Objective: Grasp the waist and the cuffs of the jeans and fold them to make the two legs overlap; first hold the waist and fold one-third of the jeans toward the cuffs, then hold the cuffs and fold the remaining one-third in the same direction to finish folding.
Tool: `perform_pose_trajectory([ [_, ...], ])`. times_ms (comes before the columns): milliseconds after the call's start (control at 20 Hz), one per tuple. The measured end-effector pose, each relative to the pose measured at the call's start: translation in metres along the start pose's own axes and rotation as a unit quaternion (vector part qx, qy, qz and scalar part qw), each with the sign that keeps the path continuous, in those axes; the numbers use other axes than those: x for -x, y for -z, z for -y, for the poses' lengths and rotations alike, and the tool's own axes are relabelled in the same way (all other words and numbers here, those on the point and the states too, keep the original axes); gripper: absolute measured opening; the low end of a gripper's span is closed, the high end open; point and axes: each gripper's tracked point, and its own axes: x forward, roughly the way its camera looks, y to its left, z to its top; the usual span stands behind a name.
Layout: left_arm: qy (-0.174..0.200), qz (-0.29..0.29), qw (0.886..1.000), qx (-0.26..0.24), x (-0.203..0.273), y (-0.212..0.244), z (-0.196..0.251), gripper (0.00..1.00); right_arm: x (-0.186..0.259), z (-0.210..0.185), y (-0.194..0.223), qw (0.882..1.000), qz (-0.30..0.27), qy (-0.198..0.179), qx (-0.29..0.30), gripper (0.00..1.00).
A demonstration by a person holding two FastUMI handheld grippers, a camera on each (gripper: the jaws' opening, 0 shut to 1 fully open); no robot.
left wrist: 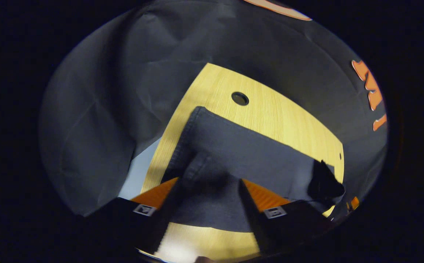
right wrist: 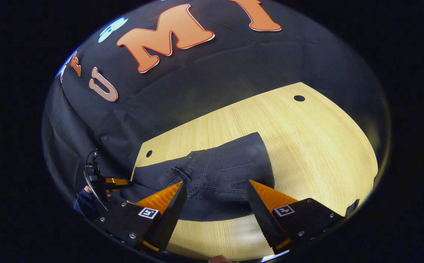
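Both grippers, left gripper [left wrist: 208, 190] and right gripper [right wrist: 215, 193], hover spread above the jeans [right wrist: 219, 171] at six o'clock, apparently poised to grasp.

Left hand-held gripper [left wrist: 209, 190] fingers spread wide; right hand-held gripper [right wrist: 216, 195] likewise agape — both angled downward

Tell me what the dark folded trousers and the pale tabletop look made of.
Dark grey folded jeans: denim by the look, matte woven cloth with stitched seams, a patch pocket and a belt loop. Pale yellow wood-grain tabletop: fine straight grain lines and a smooth, slightly glossy finish; could be laminate or veneer rather than solid wood. It has small round holes.
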Motion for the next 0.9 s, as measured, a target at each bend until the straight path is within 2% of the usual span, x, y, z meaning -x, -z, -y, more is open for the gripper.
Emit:
perform_pose_trajectory([
  [50,-0.019,-0.009,1.000,-0.021,-0.006,0.003,-0.012,1.00,-0.001,-0.002,0.001,1.000,0.000,0.003,-0.002,0.99],
  [250,-0.066,-0.035,0.993,-0.092,-0.027,0.002,-0.050,1.00,-0.003,-0.008,0.008,1.000,-0.008,0.013,-0.004,0.98],
  [400,-0.072,-0.064,0.988,-0.119,-0.026,0.017,-0.052,0.99,-0.007,-0.015,0.015,1.000,-0.019,0.016,-0.003,0.99],
  [450,-0.062,-0.048,0.988,-0.130,-0.025,0.011,-0.046,0.99,-0.008,-0.016,0.015,1.000,-0.018,0.016,-0.004,0.98],
  [650,-0.058,-0.057,0.985,-0.151,-0.031,0.019,-0.042,0.99,-0.011,-0.020,0.012,1.000,-0.014,0.017,-0.010,0.98],
  [750,-0.032,-0.038,0.985,-0.168,-0.033,0.021,-0.019,0.82,-0.011,-0.020,0.011,1.000,-0.013,0.016,-0.018,0.99],
  [800,-0.035,-0.025,0.985,-0.164,-0.038,0.026,-0.008,0.47,-0.012,-0.020,0.012,1.000,-0.014,0.015,-0.021,0.99],
  [850,-0.040,-0.036,0.985,-0.163,-0.041,0.035,-0.006,0.12,-0.014,-0.019,0.011,1.000,-0.012,0.016,-0.024,0.99],
  [900,-0.029,-0.043,0.990,-0.130,-0.039,0.039,0.002,0.08,-0.015,-0.020,0.012,0.999,-0.014,0.015,-0.025,0.99],
])
